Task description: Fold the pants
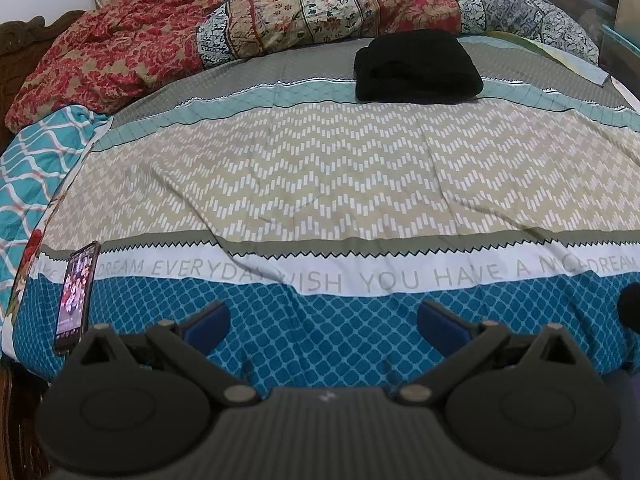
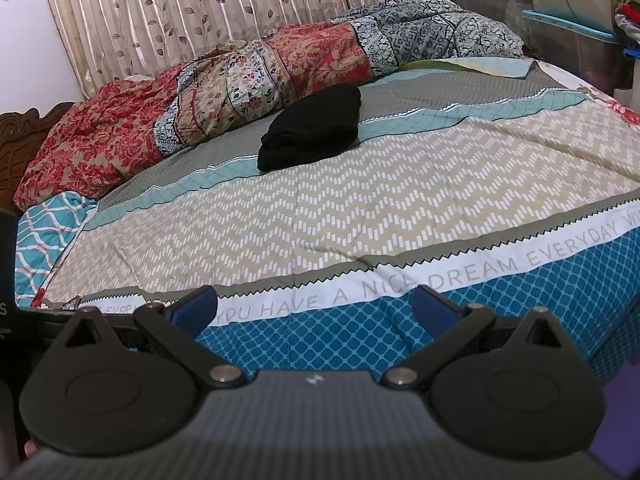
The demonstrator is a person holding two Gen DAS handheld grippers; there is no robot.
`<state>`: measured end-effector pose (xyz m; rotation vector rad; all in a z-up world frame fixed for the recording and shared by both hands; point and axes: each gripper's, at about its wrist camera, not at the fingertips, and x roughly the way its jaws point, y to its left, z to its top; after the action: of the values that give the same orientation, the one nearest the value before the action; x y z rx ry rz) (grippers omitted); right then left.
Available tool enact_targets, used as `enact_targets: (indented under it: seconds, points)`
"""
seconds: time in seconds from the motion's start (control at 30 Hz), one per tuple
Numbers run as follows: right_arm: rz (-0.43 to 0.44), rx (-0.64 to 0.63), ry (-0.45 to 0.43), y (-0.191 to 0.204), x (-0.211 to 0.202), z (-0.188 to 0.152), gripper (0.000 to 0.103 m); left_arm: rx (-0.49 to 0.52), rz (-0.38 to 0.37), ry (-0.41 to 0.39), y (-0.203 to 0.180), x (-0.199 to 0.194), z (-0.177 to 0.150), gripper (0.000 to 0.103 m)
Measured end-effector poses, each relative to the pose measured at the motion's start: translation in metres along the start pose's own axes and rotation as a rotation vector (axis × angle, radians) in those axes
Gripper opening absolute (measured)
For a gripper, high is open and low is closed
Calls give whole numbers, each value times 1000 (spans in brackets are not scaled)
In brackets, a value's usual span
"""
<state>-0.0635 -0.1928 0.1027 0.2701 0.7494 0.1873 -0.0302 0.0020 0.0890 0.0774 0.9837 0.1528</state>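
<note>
The right gripper (image 2: pixel 314 308) hangs with jaws spread over the patterned bedsheet (image 2: pixel 400 200), well apart from the folded black pants (image 2: pixel 312 128) beside a floral quilt (image 2: pixel 248 76).

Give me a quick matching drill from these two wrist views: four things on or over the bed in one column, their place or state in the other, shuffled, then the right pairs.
Column one:
1. black pants
2. phone
3. red floral quilt
4. left tongs

Column two:
A. heaped along the far side of the bed
B. open, holding nothing, over the near blue band of the sheet
C. lying at the near left edge, screen lit
D. folded in a bundle on the grey band of the sheet

Pairs: 1-D, 2-C, 3-A, 4-B
</note>
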Motion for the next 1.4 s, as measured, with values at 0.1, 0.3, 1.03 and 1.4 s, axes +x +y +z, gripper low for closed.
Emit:
enact_targets:
  seconds: [0.1, 0.3, 1.03, 1.4]
  points:
    - [1, -1, 0, 0, 0, 0, 103, 0, 2, 4, 0, 1, 0, 103]
    - [1, 1, 3, -1, 1, -1, 103, 1, 6, 14, -2, 3, 0, 103]
    - [7, -9, 11, 0, 2, -2, 103, -10, 18, 14, 2, 4, 0, 103]
    - [5, -7, 9, -1, 2, -1, 103, -14, 29, 17, 3, 5, 0, 103]
